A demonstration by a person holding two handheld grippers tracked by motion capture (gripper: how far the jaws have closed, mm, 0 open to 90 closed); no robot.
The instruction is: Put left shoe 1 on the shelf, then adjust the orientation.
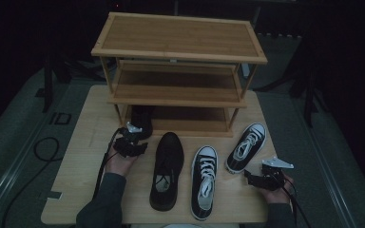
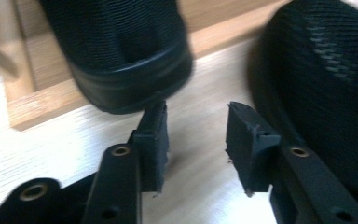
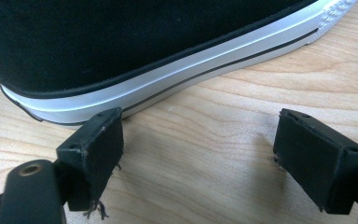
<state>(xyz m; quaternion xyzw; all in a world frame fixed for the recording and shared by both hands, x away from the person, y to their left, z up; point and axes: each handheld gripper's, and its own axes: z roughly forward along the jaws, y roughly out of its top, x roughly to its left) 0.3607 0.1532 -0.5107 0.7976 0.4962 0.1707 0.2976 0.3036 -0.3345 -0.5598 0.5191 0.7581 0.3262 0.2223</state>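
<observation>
Right gripper view: black sneaker, white-soled, before wide-open right tool; left tool parted too.

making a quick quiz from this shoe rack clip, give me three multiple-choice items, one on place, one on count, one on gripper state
1. Where does the all-black shoe near the left gripper sit?
A. top shelf B. bottom shelf of the rack C. floor

2. How many shoes lie on the table in front of the rack?
A. one B. three C. five

3. How does the right gripper stand?
A. open, empty B. shut on a lace C. shut on a sole

Answers: 1 B, its toe pokes out of the lowest shelf. 2 B, one black shoe and two black-and-white sneakers. 3 A, its jaws stand apart over bare wood.
</observation>
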